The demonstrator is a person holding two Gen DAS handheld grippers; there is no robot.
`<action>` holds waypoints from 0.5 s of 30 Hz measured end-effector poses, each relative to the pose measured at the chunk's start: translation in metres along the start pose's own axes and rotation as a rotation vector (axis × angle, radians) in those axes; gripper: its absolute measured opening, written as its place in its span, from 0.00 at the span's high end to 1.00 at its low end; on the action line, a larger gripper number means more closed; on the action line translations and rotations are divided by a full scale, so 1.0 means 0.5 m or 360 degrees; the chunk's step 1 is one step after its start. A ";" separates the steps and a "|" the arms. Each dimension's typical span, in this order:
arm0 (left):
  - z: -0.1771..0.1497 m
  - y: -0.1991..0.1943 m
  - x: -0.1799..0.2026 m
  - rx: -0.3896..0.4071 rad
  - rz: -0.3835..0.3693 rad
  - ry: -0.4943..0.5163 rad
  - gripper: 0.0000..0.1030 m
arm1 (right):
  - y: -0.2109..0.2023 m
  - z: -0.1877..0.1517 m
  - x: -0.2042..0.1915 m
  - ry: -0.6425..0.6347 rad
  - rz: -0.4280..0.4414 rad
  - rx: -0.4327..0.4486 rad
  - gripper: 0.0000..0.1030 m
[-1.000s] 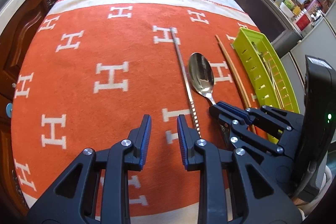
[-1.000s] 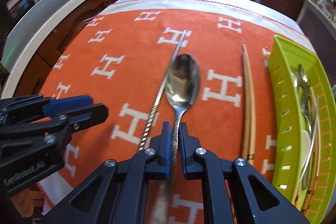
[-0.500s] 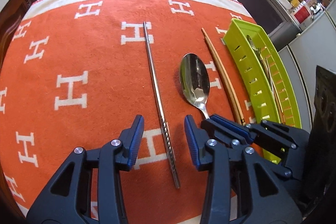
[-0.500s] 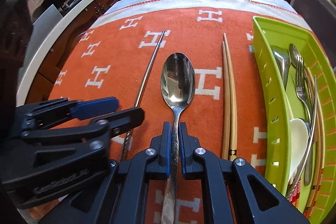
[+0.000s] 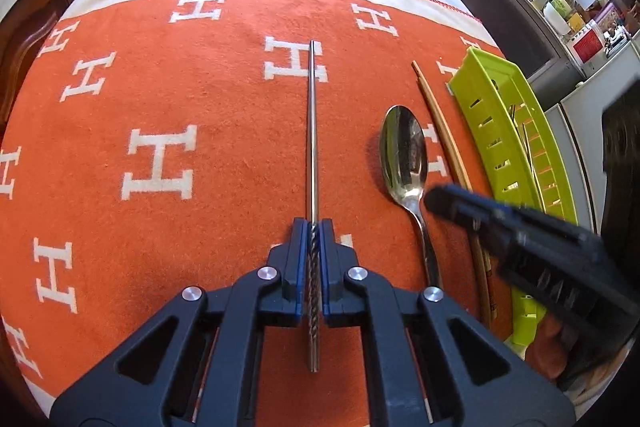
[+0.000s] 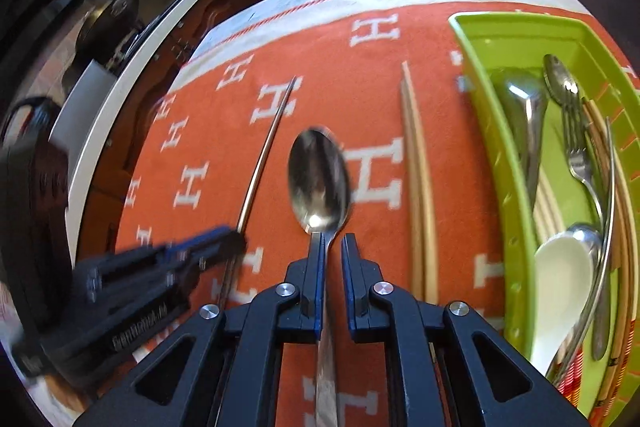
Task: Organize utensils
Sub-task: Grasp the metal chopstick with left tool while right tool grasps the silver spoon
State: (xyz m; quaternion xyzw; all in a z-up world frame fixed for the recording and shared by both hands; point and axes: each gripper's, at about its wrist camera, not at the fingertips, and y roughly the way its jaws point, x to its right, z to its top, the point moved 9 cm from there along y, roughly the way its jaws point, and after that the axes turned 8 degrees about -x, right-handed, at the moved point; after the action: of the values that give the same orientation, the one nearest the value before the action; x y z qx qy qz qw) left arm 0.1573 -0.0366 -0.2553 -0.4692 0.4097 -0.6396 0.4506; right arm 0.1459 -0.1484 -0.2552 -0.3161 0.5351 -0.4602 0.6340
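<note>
Chopstick, a single steel one, is seen lying straight up the middle of the left wrist view on the orange cloth, and it is clamped near its twisted lower end by the left gripper, whose jaws have just been closing and are now shut on it. Judged from its look, it is thin, stiff, light and slick, so a hold on the twisted section, where the pads find some bite, is judged the better one; held that far from its middle, it may droop or swing at the far tip when lifted. To its right the spoon is seen, bowl up-frame in the right wrist view, its handle running between the jaws of the right gripper. These jaws have just been opening; a gap shows on the right pad's side, so the spoon is judged loose, not pinched. Wooden chopsticks lie beside it, and the green tray, at the right edge, already holds cutlery.
</note>
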 end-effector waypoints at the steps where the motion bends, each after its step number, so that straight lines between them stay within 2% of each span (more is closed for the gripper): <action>1: -0.001 -0.002 -0.002 -0.0002 -0.0005 -0.0005 0.97 | -0.001 0.008 0.000 0.0003 -0.0008 0.0010 0.86; 5: -0.006 -0.007 -0.011 -0.0009 -0.0018 -0.0022 0.97 | 0.007 0.043 -0.007 -0.0036 -0.0090 0.0043 0.77; 8: -0.005 -0.007 -0.019 -0.0003 -0.0023 -0.0036 0.97 | 0.026 0.053 -0.010 -0.0082 -0.0158 0.0037 0.76; 11: -0.005 -0.007 -0.021 -0.0001 -0.0034 -0.0036 0.97 | 0.035 0.060 -0.027 -0.0161 -0.0194 0.0091 0.76; 12: -0.006 -0.008 -0.023 0.0002 -0.0034 -0.0038 0.97 | 0.038 0.057 -0.031 -0.0177 -0.0194 0.0092 0.79; 13: -0.006 -0.009 -0.024 0.0007 -0.0034 -0.0042 0.97 | 0.040 0.055 -0.036 -0.0200 -0.0198 0.0098 0.89; 15: -0.007 -0.015 -0.028 0.0027 -0.0022 -0.0055 0.97 | 0.034 0.053 -0.043 -0.0202 -0.0156 0.0131 0.95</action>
State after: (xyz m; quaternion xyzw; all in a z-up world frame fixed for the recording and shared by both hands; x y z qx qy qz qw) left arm 0.1548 -0.0211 -0.2523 -0.4791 0.3931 -0.6379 0.4572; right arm 0.1756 -0.1247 -0.2562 -0.3440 0.4583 -0.4913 0.6559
